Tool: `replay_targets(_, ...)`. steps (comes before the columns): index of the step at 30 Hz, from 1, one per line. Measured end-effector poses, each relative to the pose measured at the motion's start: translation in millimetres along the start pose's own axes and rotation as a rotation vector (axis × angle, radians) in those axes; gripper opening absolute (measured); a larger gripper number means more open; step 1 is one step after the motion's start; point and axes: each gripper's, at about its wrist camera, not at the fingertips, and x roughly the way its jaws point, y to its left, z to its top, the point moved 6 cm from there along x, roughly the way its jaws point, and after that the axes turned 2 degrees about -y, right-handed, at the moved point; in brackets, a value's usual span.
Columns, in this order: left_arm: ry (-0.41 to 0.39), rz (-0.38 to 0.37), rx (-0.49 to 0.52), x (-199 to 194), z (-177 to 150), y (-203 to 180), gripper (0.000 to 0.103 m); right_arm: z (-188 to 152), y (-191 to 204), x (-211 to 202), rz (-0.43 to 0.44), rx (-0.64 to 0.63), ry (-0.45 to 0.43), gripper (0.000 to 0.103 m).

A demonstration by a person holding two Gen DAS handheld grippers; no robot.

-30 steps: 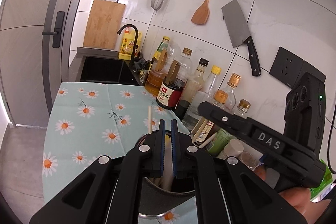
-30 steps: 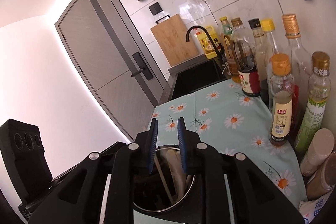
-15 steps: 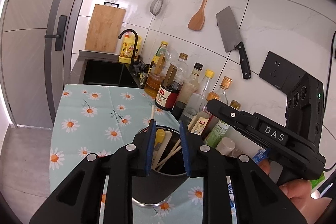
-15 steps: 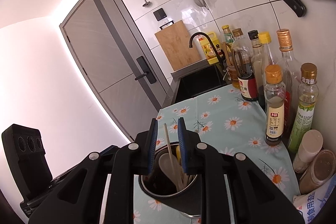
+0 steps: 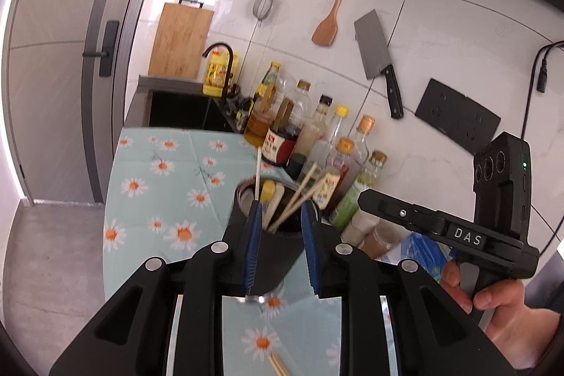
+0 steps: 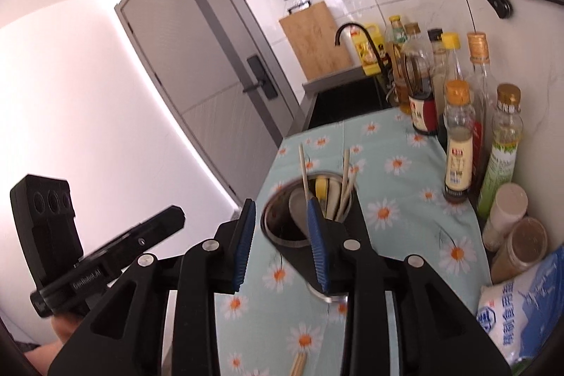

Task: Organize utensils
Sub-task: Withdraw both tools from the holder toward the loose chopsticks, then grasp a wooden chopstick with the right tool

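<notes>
A dark metal utensil holder [image 5: 271, 256] stands on the daisy tablecloth and holds chopsticks, a white spoon and a yellow-tipped utensil [image 5: 268, 191]. My left gripper [image 5: 280, 217] is open and empty, just in front of and above the holder. In the right wrist view the holder [image 6: 299, 235] sits between and behind the fingers of my right gripper [image 6: 280, 210], which is open and empty. A pair of wooden chopsticks [image 6: 299, 363] lies on the cloth near the front edge; it also shows in the left wrist view [image 5: 278, 365].
A row of sauce and oil bottles [image 5: 317, 143] lines the tiled wall on the right, with jars [image 6: 518, 245] and a salt bag [image 6: 521, 305] nearer. A sink with black faucet [image 5: 220, 59] lies beyond the cloth. A cleaver and spatula hang on the wall.
Both grippers have opened wider and pulled back and up from the holder. The utensils stay in the holder.
</notes>
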Motion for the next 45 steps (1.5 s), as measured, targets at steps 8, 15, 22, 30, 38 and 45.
replay_targets(8,0.108,0.030,0.009,-16.9,-37.1,-1.4,0.022,-38.8,-5.1,-1.2,0.010,0.034,0.145,0.032)
replay_targets(15,0.214,0.066,-0.055,-18.5,-79.2,5.5,0.022,-80.4,-24.2,10.9,-0.020,0.110,0.295,0.032)
replay_targets(22,0.315,0.092,-0.069,-19.3,-117.4,11.7,0.022,-117.8,-22.0,25.9,0.017,0.152,0.470,0.042)
replay_targets(30,0.413,0.095,-0.084,-25.0,-162.8,10.6,0.022,-162.0,-17.8,46.9,-0.066,0.129,0.685,0.042)
replay_targets(38,0.488,0.082,-0.126,-27.4,-198.3,12.8,0.022,-184.1,-9.9,62.1,-0.072,0.157,0.823,0.034)
replay_targets(45,0.537,0.028,-0.147,-30.6,-217.0,14.6,0.022,-204.7,-11.6,70.8,-0.150,0.147,0.925,0.020)
